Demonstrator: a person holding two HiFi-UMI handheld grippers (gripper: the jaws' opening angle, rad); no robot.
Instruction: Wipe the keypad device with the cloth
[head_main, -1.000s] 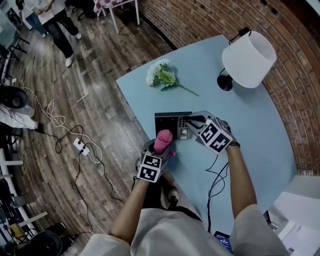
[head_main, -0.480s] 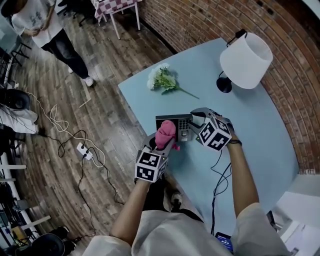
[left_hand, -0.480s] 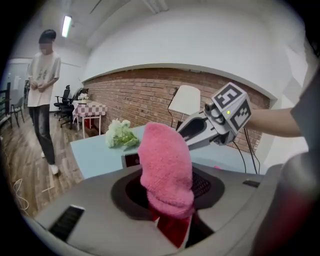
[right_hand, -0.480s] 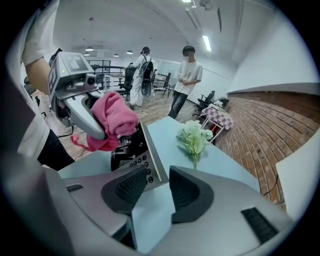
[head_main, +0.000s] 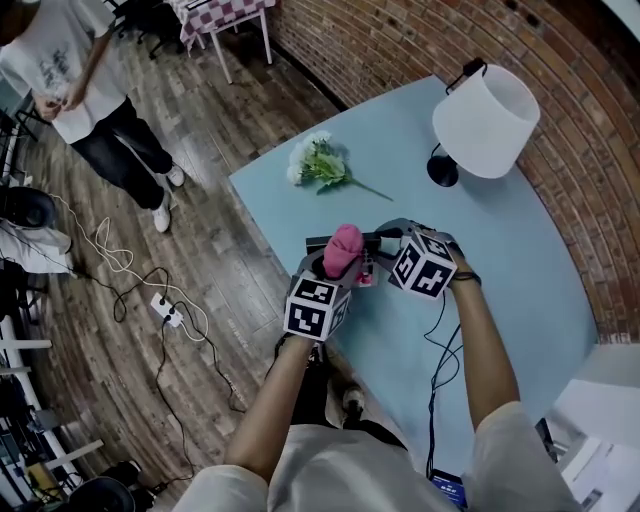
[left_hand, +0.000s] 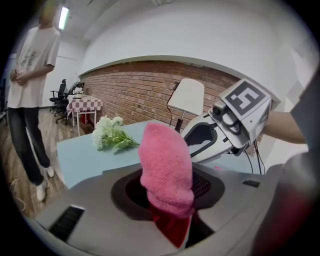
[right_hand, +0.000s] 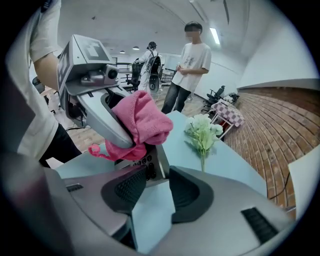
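The blue surface (head_main: 520, 250) holds the same things as a second ago, but the bystander in the white shirt (head_main: 70, 70) has stepped further into view on the wooden floor. Your left gripper (left_hand: 167, 192) stays clenched on the pink cloth (head_main: 343, 250) and has carried it from the near edge up onto the keypad device (right_hand: 156, 159). Your right gripper (right_hand: 156, 188) is opening at the device's right end, nothing pressed between its pads; the key print is too small to read.
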